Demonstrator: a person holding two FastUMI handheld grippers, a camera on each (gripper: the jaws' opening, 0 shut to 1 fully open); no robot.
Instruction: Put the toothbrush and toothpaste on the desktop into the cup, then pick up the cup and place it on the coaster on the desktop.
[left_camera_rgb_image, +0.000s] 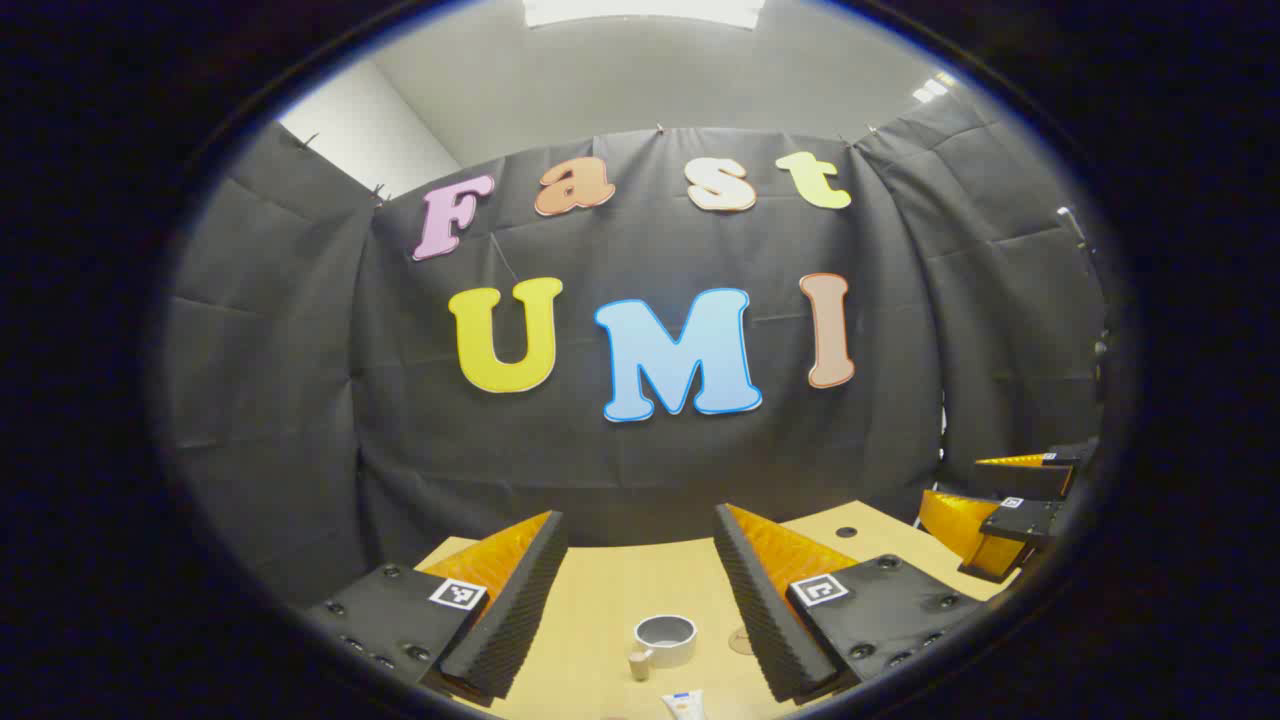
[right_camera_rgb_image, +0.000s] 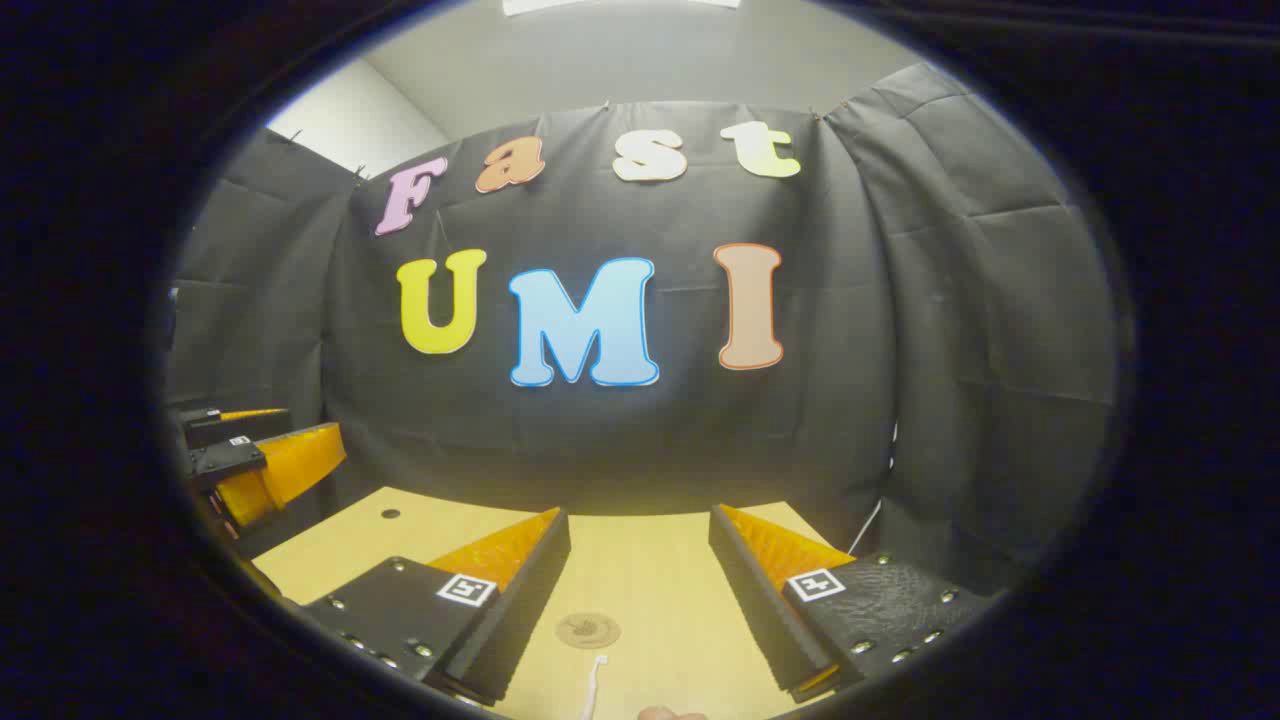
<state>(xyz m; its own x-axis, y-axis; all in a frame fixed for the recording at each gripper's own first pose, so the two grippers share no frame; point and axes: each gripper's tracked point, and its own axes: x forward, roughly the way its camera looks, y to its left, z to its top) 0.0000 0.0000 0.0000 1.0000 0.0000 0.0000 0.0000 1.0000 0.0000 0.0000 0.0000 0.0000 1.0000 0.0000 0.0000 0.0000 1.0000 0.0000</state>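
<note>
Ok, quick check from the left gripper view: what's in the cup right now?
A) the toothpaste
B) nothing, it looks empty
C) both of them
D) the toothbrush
B: the cup stands upright on the desktop with a bare-looking inside, the toothpaste lies on the desktop just in front of it, and the right gripper view shows the toothbrush flat on the wood near the coaster.

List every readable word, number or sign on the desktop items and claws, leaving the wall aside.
Toothpaste tube: print too small to read.
Cup: no text visible.
Coaster: markings blurred, unreadable.
Square markers: coded patterns, no words.
</note>
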